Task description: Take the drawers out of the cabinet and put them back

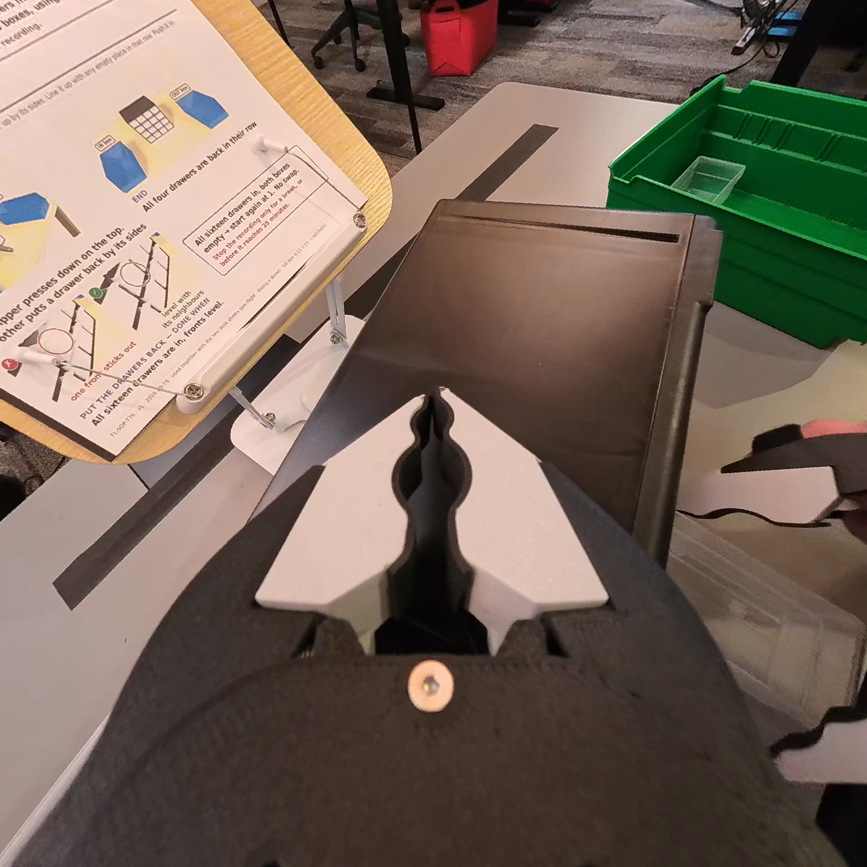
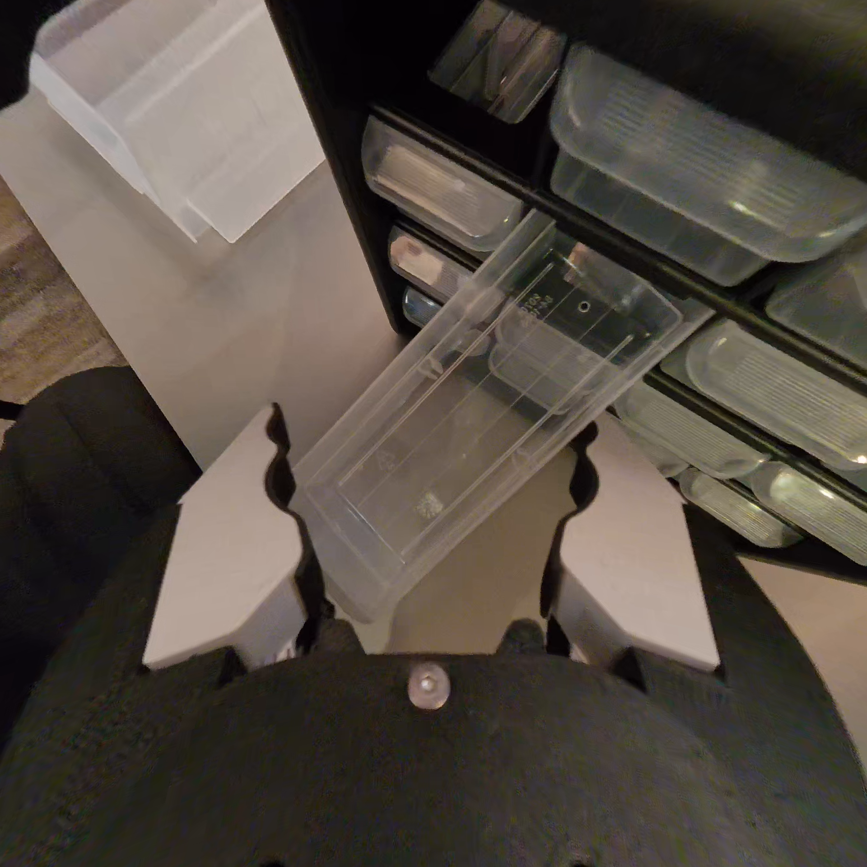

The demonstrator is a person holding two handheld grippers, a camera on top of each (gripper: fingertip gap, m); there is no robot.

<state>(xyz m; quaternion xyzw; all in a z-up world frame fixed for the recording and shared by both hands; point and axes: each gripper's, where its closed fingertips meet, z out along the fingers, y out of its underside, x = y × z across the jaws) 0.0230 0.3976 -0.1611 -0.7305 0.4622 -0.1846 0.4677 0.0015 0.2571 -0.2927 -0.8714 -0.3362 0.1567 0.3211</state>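
A clear drawer (image 2: pixel 474 417) is being held tilted in front of the black cabinet (image 1: pixel 539 328).

The right gripper (image 2: pixel 429 478) is spread wide around the drawer's near end; contact cannot be told. The left gripper (image 1: pixel 434 403), fingers pressed together, is being rested on the cabinet's top.

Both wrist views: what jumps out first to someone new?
In the right wrist view, a clear rectangular plastic drawer sits between the open right gripper's fingers, its far end at the black cabinet's front among ribbed translucent drawer fronts. In the left wrist view, the shut left gripper rests over the cabinet's flat top, with a bright green plastic bin behind to the right, another clear drawer lying in it.
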